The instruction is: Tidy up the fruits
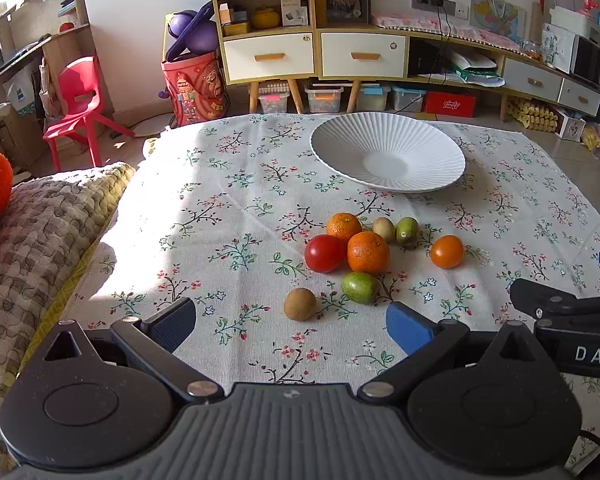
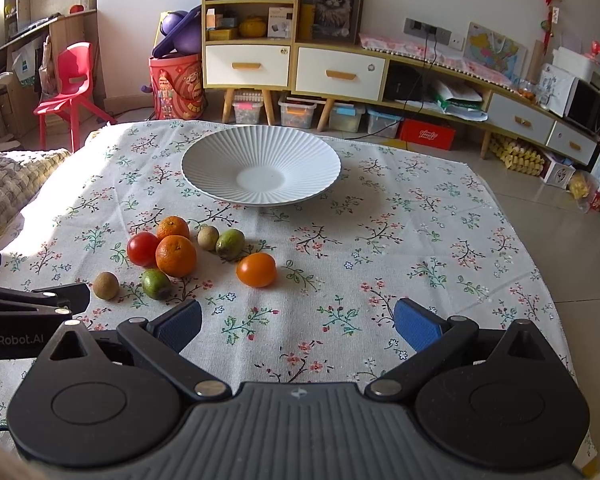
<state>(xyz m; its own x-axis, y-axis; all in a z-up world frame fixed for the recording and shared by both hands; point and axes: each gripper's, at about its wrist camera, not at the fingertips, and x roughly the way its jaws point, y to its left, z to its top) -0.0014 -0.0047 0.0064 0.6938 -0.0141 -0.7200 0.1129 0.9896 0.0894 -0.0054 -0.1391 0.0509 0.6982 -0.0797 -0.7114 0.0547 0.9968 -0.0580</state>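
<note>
Floral tablecloth (image 1: 228,216): fruits (image 1: 367,251), seemingly loose.

White ribbed plate (image 1: 388,152), floral tablecloth (image 1: 236,208), red tomato (image 1: 325,253)

Tablecloth (image 1: 236,208): woven cloth, matt, floral print, creased in soft folds.
Plate (image 1: 388,152), far side: white, ceramic in look, ribbed surface with a smooth centre and soft sheen.
Red tomato (image 1: 325,253) and orange tomato (image 1: 447,251): smooth, glossy skins.
Near orange (image 1: 368,251): dimpled, faintly shiny peel.
Near brown fruit (image 1: 300,304): dull, rough skin.
Left gripper (image 1: 292,326): matt black plastic arms, bright metal rivets, blue textured pads (image 1: 408,328), ribbed grey housing.
Blanket (image 1: 40,232), left: thick quilted cloth, nubbly.
Chair (image 1: 80,104), far left: glossy red plastic.
Cabinet (image 1: 312,56), far: pale wood frame, smooth white drawer fronts.
</note>
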